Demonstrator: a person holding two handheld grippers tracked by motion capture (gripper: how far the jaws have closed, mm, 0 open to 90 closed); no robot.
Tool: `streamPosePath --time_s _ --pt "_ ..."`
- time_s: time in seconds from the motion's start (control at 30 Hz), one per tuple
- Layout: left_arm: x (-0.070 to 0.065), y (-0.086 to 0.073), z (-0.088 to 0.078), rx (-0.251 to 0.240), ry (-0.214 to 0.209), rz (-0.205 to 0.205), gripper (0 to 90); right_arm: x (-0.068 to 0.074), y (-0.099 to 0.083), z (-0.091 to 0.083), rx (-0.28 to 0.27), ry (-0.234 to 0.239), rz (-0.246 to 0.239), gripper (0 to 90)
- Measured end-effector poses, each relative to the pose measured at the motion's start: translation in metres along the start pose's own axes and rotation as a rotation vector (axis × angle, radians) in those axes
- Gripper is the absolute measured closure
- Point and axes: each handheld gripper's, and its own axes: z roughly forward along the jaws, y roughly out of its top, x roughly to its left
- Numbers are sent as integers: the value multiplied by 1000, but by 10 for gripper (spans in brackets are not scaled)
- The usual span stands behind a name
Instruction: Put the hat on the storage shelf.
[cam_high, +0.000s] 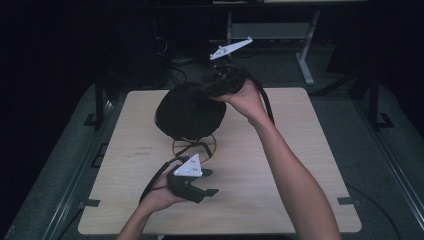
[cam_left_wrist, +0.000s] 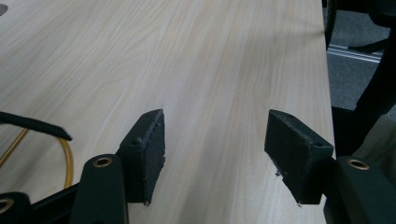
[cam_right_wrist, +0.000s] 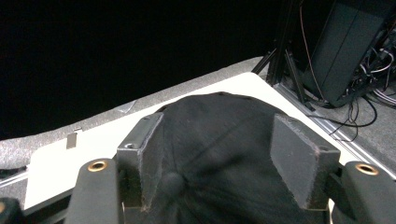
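A black cap (cam_high: 189, 112) sits on a gold wire stand (cam_high: 195, 146) at the middle of the wooden table (cam_high: 280, 190). My right gripper (cam_high: 211, 91) reaches the cap's far right side from above. In the right gripper view its jaws stand apart over the cap's crown (cam_right_wrist: 219, 158), so the gripper (cam_right_wrist: 217, 126) is open. My left gripper (cam_high: 211, 182) hovers low near the table's front, just in front of the stand, open and holding nothing (cam_left_wrist: 215, 135). The stand's gold ring (cam_left_wrist: 67, 161) and a black strap (cam_left_wrist: 32, 125) show at the left of the left gripper view.
Grey carpet surrounds the table. Black equipment with cables (cam_right_wrist: 355, 51) stands off the table's far side, and a white desk frame (cam_high: 305, 60) is behind it. The table's right edge (cam_left_wrist: 327, 93) runs close to the left gripper's right jaw.
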Motion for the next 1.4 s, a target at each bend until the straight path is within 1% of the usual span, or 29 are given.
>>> streamPosePath --time_s 0.1,0.3,0.37,0.43,0.53,0.73,0.83,0.97,1.03,1.17,1.27,1.3,1.4 --pt "1 -2 0 0 2 -13 376 -2 -6 -8 4 -5 3 338" --pt "2 -4 2 9 2 -13 376 -10 -17 -23 -4 -17 28 319" --pt "3 -4 2 12 5 -13 376 -11 -20 -26 -10 -19 35 317" --pt "4 -4 1 4 4 -18 374 -13 -23 -28 -12 -22 34 311" --pt "5 -4 0 -5 10 -9 370 -14 -29 -32 -8 -23 37 303" --pt "5 -5 2 8 11 -10 364 -17 -42 -40 11 -31 49 275" --pt "4 -5 3 8 10 -11 364 -18 -51 -45 7 -43 65 270" --pt "4 -6 3 5 6 -19 364 -22 -62 -51 3 -46 78 268" --pt "5 -6 3 10 13 -16 364 -24 -67 -54 6 -50 85 266" --pt "7 -7 2 4 13 -22 364 -25 -77 -60 3 -54 100 266" --pt "7 -8 2 4 14 -21 364 -26 -83 -63 11 -55 104 264" --pt "7 -8 2 1 12 -29 364 -26 -85 -64 16 -56 102 262" --pt "8 -8 1 3 15 -29 364 -27 -89 -68 13 -58 106 261"
